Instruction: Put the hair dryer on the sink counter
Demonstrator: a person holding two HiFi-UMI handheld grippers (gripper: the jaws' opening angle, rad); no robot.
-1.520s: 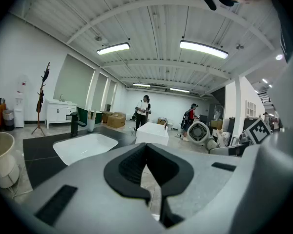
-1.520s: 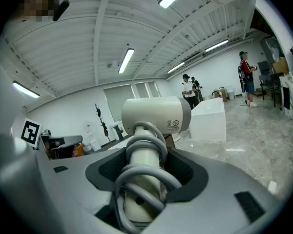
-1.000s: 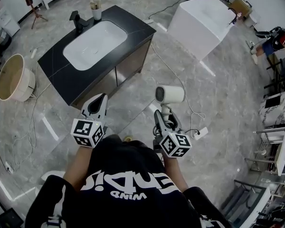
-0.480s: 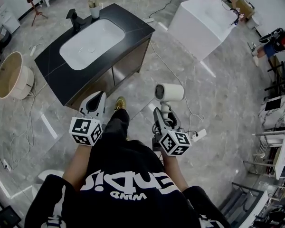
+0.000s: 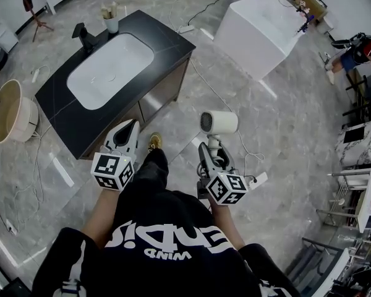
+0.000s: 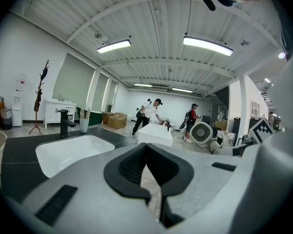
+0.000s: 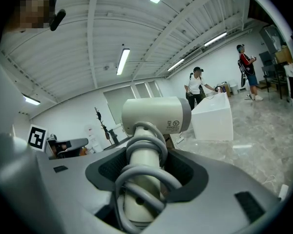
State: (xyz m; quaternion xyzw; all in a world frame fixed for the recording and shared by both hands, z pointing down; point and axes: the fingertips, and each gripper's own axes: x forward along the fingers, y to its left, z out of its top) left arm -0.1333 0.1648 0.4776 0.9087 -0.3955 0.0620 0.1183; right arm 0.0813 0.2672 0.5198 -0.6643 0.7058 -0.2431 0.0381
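- The right claw (image 5: 208, 152) pinches the handle of one pale hair dryer (image 5: 220, 122), with a grey cord (image 7: 146, 168) looped around that handle.
- The dryer is held upright in the air over the marble floor (image 5: 290, 135), its barrel lying crosswise.
- The left claw (image 5: 129, 130) is pressed together with nothing between its tips.
- That makes two claws, each carrying one marker cube.
- Ahead and to the left stands one dark desk (image 5: 60, 107), well apart from the dryer.
- The desk bears one white basin (image 5: 110, 70), one black faucet (image 5: 83, 37) and one cup (image 5: 111, 22).
- One white tub (image 5: 260, 30) stands to the right of the desk, and one round basket (image 5: 6, 119) to its left.
- Two people (image 6: 149, 113) are near the tub.
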